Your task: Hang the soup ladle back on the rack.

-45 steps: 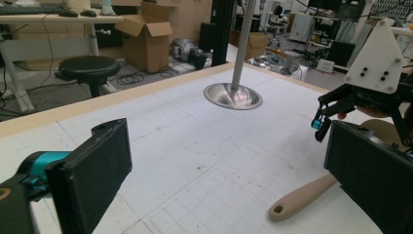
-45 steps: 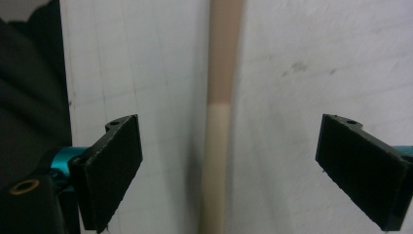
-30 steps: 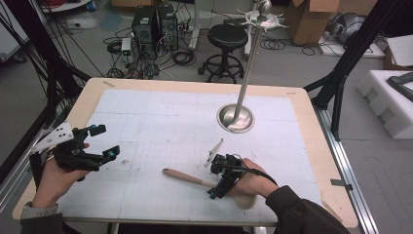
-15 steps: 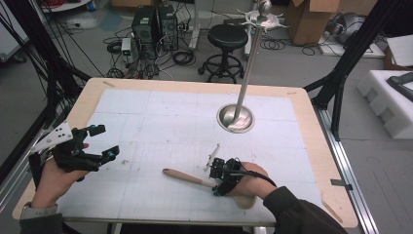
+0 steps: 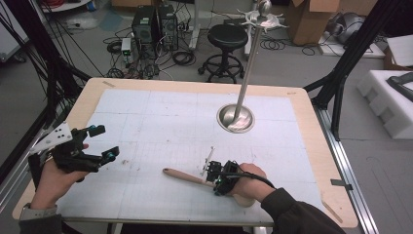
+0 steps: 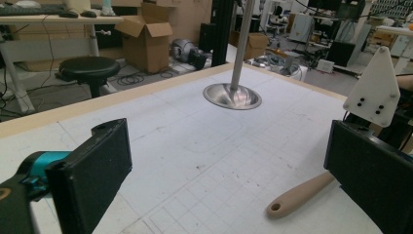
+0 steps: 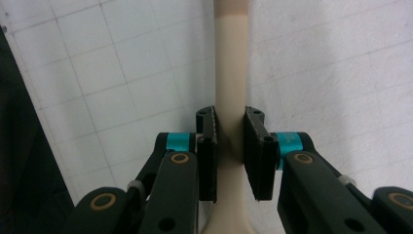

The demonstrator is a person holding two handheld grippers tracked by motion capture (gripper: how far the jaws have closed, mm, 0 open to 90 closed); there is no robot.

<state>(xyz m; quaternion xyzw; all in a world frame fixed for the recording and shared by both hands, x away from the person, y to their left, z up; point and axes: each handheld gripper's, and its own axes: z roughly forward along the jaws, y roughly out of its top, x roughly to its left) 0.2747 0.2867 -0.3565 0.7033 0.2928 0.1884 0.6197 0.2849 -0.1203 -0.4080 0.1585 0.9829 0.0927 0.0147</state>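
Observation:
A beige wooden spoon (image 5: 182,176) lies near the table's front edge, its handle pointing left with a hole at the end (image 6: 275,207). My right gripper (image 5: 217,178) is low over the handle, and the hand covers most of the spoon's head. In the right gripper view its jaws have just been closing, and both pads (image 7: 207,146) now press the sides of the handle (image 7: 229,73). My left gripper (image 5: 104,142) is held at the table's left side, open, with nothing between its fingers (image 6: 92,170). It faces the spoon from a distance.
A metal stand with a round dished base (image 5: 235,118) and a tall pole rises at the back right of the white gridded mat (image 5: 160,117). A black stool (image 5: 225,36), boxes and cables stand on the floor beyond the table.
The right gripper's jaws have closed in from wide apart onto the spoon handle, and the hand has settled slightly lower over it. The left gripper has stayed where it was.

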